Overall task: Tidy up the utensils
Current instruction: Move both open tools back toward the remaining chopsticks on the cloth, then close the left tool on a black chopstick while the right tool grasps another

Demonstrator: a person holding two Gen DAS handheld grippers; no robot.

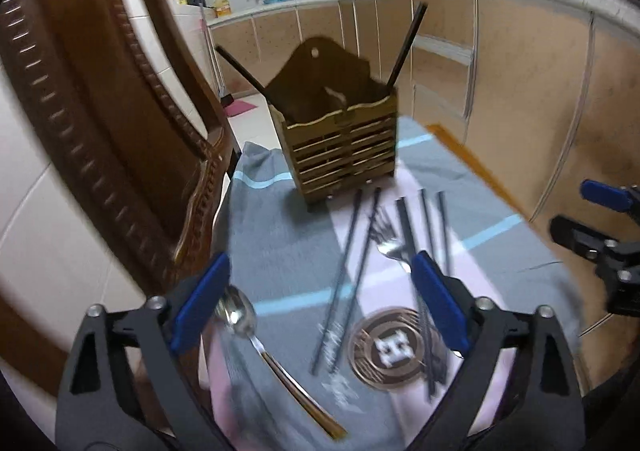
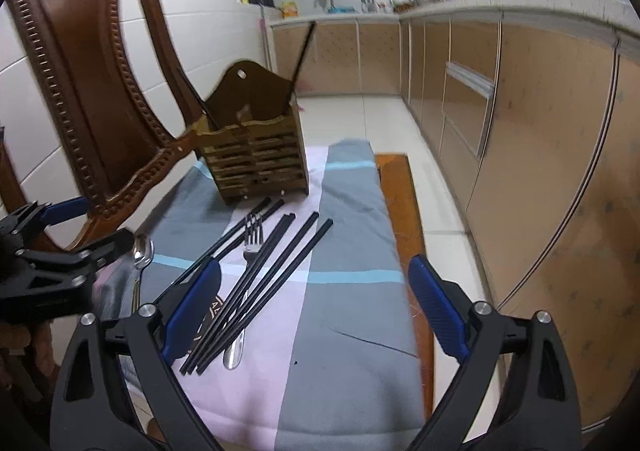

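Note:
A slatted wooden utensil holder [image 1: 340, 147] [image 2: 256, 159] stands at the far end of a striped grey, pink and blue cloth [image 1: 280, 235] [image 2: 340, 331]. Two black chopsticks lean out of the holder. In front of it lie several loose black chopsticks [image 1: 352, 263] [image 2: 272, 271] and a metal fork [image 1: 390, 247] [image 2: 252, 235]. A spoon [image 1: 240, 317] [image 2: 142, 251] lies beside my left gripper's left finger. My left gripper [image 1: 320, 271] [image 2: 96, 225] hangs open over the chopsticks, holding nothing. My right gripper [image 2: 316, 271] [image 1: 588, 213] is open above bare cloth, its left finger over the chopstick ends.
A carved wooden chair [image 1: 100, 111] [image 2: 92, 91] stands close on the left behind the holder. The table's wooden edge [image 2: 404, 211] shows right of the cloth, with kitchen cabinets [image 2: 540, 131] beyond. A round brown emblem [image 1: 386, 351] lies on the cloth near the chopsticks.

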